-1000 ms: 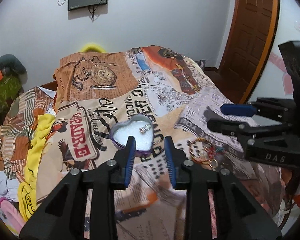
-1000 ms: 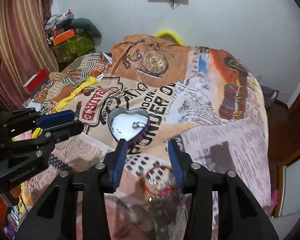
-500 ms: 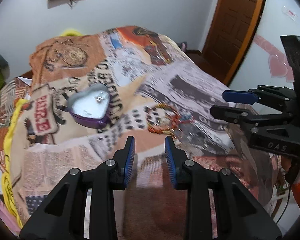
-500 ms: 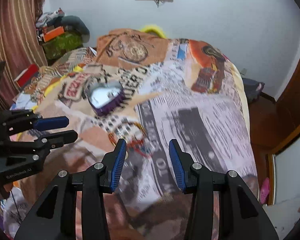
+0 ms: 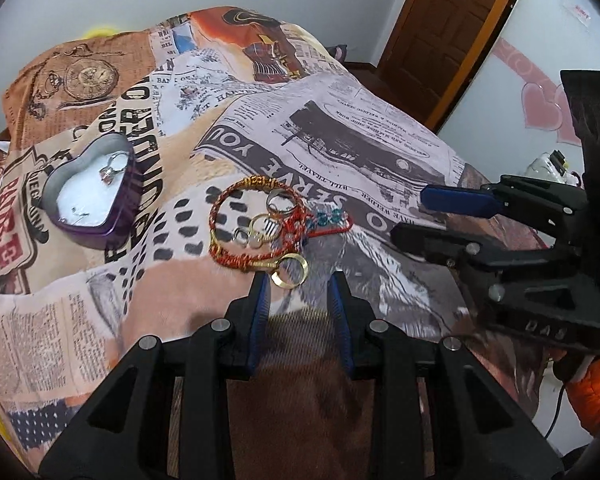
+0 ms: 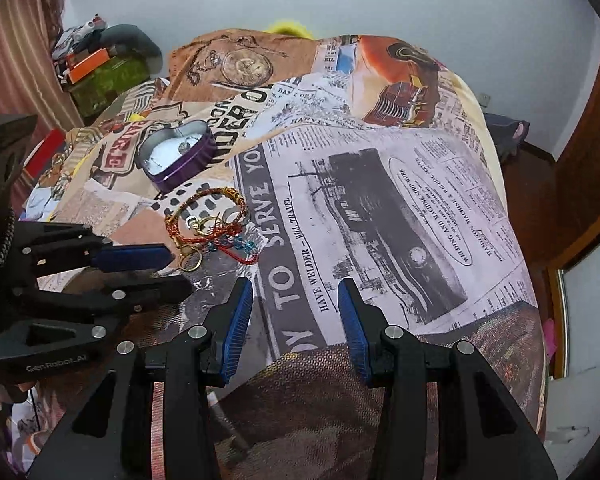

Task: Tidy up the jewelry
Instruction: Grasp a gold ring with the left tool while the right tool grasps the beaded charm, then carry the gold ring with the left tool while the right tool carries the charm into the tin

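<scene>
Lying just beyond left claw [image 5: 298, 280]: jewelry pile [image 5: 260, 228]

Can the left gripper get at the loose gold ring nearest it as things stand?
Probably yes. The left gripper is open and empty, with the gold ring lying on the bedspread just ahead of its fingertips. Nothing stands between them; the right gripper hangs off to the side.

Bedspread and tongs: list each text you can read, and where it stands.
"TO SERVE" and "HAVE WELDER – WILL TRAVEL": bedspread.
"WELDING AND MACHINE SHOP WORK": bedspread oval.
"GenRobot.AI": left tongs.
"DAS": right tongs.
Fine newsprint: too small.
</scene>
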